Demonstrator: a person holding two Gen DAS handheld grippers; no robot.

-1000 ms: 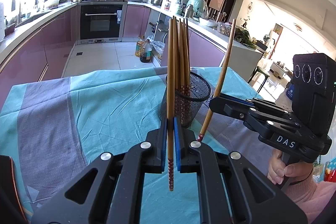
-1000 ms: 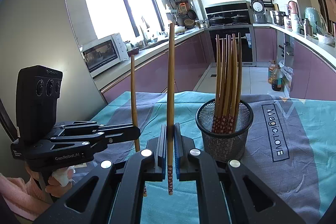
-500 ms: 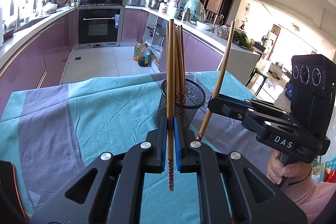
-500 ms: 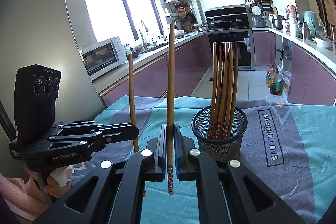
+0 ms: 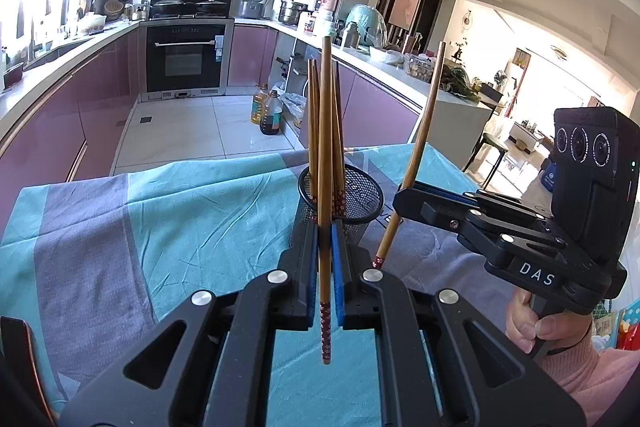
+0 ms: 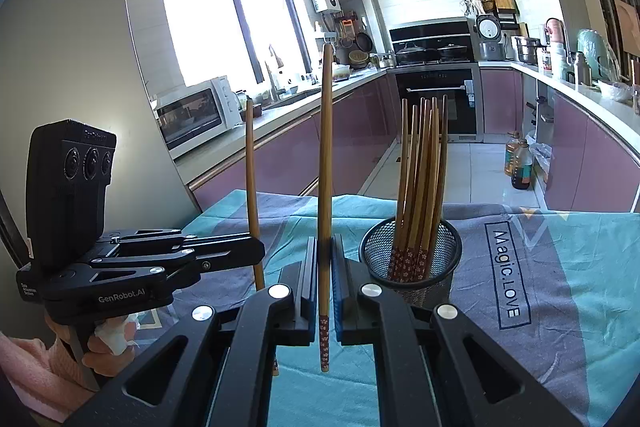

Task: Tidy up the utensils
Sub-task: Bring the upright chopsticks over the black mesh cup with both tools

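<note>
Tools (image 5: 325, 259) (image 6: 325, 263) unchanged, each clamped on upright chopstick (image 5: 325, 155) (image 6: 326, 167); mesh holder (image 5: 356, 195) appears farther off.

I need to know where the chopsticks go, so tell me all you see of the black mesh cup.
The black mesh cup is a round holder of what looks like wire mesh with a solid rim, standing upright on the teal and grey cloth. A bundle of brown chopsticks stands in it, patterned red ends down. Neither claw touches it.

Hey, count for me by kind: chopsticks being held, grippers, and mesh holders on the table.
Held chopsticks: 2
Grippers: 2, the left gripper and the right gripper
Mesh holder: 1
Total: 5
</note>
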